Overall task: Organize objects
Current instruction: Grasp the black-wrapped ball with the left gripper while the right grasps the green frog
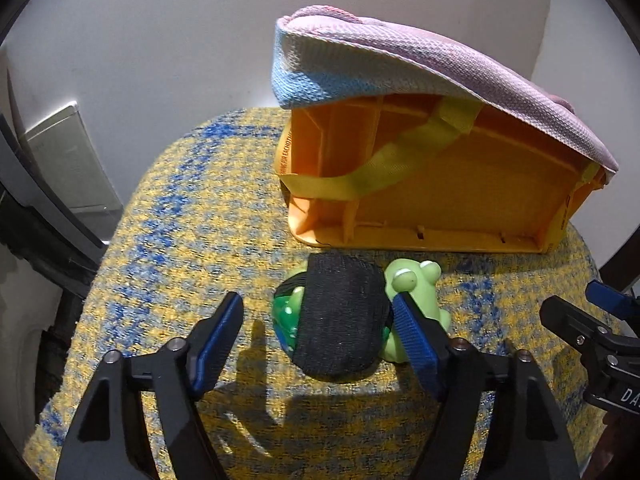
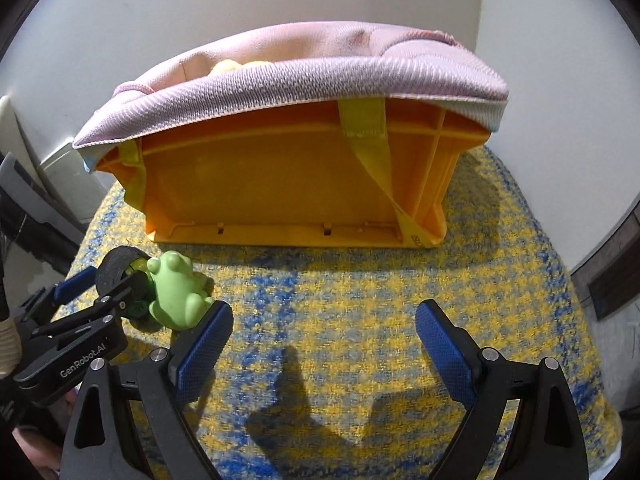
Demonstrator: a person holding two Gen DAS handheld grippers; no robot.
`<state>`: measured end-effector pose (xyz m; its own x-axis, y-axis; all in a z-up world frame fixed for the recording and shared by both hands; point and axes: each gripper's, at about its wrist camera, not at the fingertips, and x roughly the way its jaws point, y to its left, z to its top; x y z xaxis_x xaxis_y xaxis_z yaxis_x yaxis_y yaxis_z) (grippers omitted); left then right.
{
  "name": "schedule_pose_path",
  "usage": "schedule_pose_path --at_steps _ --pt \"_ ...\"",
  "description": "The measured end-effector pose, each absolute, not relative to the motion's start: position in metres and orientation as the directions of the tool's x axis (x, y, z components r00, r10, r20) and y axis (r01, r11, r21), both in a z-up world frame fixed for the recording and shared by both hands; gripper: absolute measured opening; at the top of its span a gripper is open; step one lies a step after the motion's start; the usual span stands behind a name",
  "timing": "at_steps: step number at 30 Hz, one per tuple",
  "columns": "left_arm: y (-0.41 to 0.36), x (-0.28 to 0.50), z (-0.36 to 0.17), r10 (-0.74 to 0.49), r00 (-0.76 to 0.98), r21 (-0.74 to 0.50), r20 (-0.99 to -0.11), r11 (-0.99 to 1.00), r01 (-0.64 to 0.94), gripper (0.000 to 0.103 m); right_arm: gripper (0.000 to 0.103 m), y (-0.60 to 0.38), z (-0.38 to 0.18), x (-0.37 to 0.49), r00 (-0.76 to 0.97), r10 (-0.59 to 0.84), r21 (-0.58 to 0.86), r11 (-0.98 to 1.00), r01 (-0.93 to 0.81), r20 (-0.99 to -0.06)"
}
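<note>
One orange crate (image 2: 260,184), one pink cloth (image 2: 304,76), one green frog toy (image 2: 176,296), one black-banded ball (image 1: 340,320), one woven mat (image 2: 340,300)

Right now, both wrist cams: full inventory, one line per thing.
Crate: 1, orange plastic, at the back of the blanket.
Cloth: 1, pink with a light blue edge, draped over the crate top.
Straps: yellow, hanging down the crate sides.
Frog toy: 1, green, in front of the crate.
Black-banded green toy: 1, beside the frog.
Blanket: 1, yellow and blue, under everything.
Left gripper: black, blue pads, around the banded toy.
Right gripper: black, blue pads, open over bare blanket.
</note>
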<state>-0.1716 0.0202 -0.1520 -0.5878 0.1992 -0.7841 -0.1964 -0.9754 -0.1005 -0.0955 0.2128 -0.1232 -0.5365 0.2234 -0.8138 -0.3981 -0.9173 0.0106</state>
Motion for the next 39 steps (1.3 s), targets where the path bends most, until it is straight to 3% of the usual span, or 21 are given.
schedule_pose_path --at_steps 2,23,39 --pt "0.025 -0.17 -0.152 0.216 -0.58 -0.103 -0.785 -0.97 -0.221 0.06 0.093 0.213 -0.124 -0.095 -0.535 0.223 0.012 -0.917 -0.399 -0.815" --pt "-0.015 -0.148 -0.126 0.12 -0.64 -0.04 -0.759 -0.99 -0.138 0.06 0.093 0.171 -0.113 -0.121 -0.556 0.243 -0.005 -0.919 -0.394 -0.795" --pt "-0.042 -0.157 -0.132 0.104 -0.658 -0.047 -0.745 -0.994 -0.104 0.06 0.09 0.132 -0.147 -0.175 -0.501 0.23 -0.06 -0.941 -0.332 -0.835"
